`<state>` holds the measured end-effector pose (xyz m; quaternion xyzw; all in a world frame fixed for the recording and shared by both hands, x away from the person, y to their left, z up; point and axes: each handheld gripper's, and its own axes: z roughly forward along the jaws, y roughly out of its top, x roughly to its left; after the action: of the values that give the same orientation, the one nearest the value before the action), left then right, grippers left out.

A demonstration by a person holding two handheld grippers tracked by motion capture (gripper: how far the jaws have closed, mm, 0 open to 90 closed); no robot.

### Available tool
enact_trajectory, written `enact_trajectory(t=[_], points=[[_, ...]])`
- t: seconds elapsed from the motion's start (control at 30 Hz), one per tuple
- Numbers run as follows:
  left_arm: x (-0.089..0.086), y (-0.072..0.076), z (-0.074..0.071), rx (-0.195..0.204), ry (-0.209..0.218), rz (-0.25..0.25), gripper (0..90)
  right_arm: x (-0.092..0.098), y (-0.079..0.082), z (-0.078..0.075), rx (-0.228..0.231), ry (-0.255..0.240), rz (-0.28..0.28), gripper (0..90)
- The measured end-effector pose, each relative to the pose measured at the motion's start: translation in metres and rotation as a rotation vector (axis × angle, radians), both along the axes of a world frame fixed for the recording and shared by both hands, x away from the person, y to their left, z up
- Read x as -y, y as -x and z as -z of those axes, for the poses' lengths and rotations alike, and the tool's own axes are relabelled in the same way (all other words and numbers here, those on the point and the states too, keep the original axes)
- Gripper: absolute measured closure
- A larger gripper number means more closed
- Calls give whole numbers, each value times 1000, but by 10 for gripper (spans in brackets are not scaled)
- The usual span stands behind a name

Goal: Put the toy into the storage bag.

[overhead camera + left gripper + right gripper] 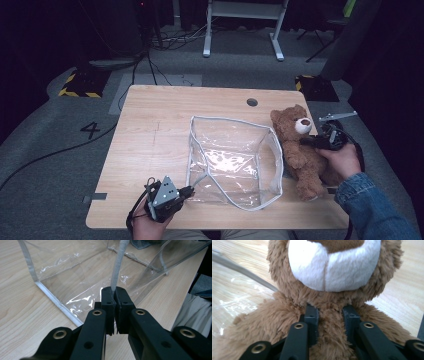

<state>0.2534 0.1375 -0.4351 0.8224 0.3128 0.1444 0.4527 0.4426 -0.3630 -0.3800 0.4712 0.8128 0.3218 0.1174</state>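
Teddy bear (299, 150) lies on the tabletop (150, 145), right side, touching the clear plastic bag (232, 160). Looks light, soft and squashy, with fur that gives under the pads. Right hand-held gripper (331, 322) is clamped into the plush at the chest just under the muzzle; a deep pinch there or at the neck should hold best. Bag is thin, floppy, slippery film with a stiffer grey trim (119, 262). Left hand-held gripper (114, 293) is clenched on that trim at the near edge, the sensible hold.

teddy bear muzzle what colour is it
White, with a brown nose, on the brown teddy bear; clearest in the right gripper view.
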Motion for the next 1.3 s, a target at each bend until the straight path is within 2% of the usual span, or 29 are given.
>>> enact_trajectory(t=[0.07,0.13,0.17,0.27,0.43,0.5,0.53,0.6,0.67,0.87,1.07,1.1,1.3], points=[[-1,-1,-2,3,8,-1,826,0,6,-5,33,-10,-12,756],[-2,-2,-4,-12,54,19,719,0,13,-10,75,-20,-14,765],[-2,-3,-6,-20,63,25,683,1,17,-13,97,-26,-18,768],[1,-6,-12,-13,59,40,600,1,27,-25,145,-56,-28,771],[9,-11,-19,-5,46,59,565,-2,39,-45,207,-86,-58,774],[13,-13,-21,-2,38,69,589,-3,44,-54,234,-97,-68,775],[15,-13,-22,7,20,60,617,-3,46,-57,250,-103,-72,776],[15,-11,-22,28,-17,30,779,-3,52,-66,283,-120,-86,778],[12,-11,-22,29,-9,33,862,-4,57,-73,317,-139,-102,781],[7,-9,-20,13,32,23,872,-10,72,-96,389,-196,-151,786],[0,-9,-16,-10,97,20,873,-19,86,-125,447,-242,-206,789],[0,-9,-16,-8,94,23,873,-22,87,-130,463,-250,-224,790],[0,-9,-16,-5,90,26,873,-36,96,-148,485,-278,-295,800]])
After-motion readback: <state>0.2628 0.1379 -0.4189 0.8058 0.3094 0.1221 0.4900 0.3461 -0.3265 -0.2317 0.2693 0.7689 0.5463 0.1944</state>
